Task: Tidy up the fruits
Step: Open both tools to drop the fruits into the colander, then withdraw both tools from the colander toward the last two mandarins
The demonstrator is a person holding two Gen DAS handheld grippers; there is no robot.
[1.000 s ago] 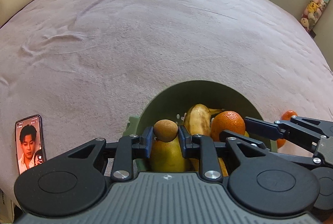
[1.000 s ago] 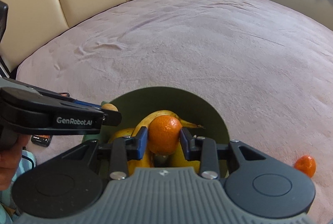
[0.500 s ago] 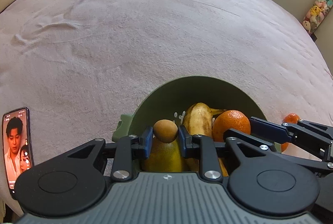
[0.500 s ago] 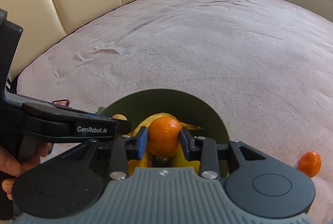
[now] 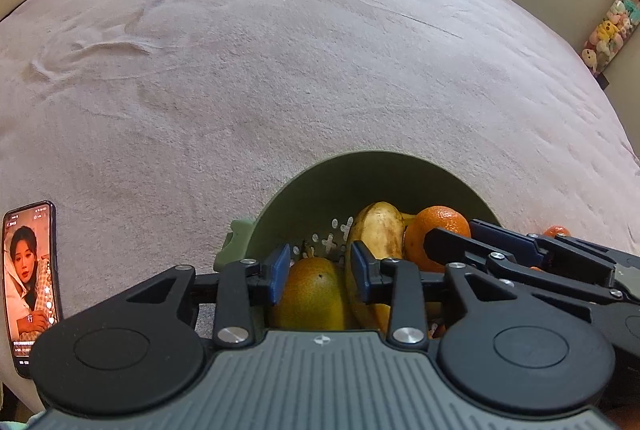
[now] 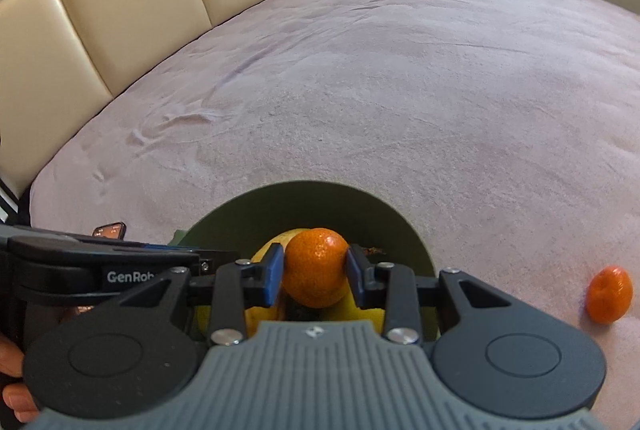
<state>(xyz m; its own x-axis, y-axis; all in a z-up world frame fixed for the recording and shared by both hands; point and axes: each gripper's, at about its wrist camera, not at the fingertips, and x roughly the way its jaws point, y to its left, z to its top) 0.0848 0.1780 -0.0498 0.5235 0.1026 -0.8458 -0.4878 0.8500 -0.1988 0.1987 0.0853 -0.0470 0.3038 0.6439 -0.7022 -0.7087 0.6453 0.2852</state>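
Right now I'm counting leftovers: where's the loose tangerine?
In the right wrist view the tangerine lies on the bed, right of the bowl, apart from it.

The bowl (image 5: pixel 360 174) was olive green. Inside it lay a brown-speckled yellow banana (image 5: pixel 378 230) and an orange (image 5: pixel 438 226); beside it, pale mauve bedding (image 5: pixel 280 70).

Both wrist views look forward and down from close above the round olive-green plastic basket (image 5: pixel 384 170) (image 6: pixel 308 198) at the near edge of the pale mauve bedspread (image 5: pixel 280 70) (image 6: pixel 400 90). The left faces the window wall, the right faces the cream padded headboard (image 6: pixel 120 2). They share the basket and the bedspread beyond it.
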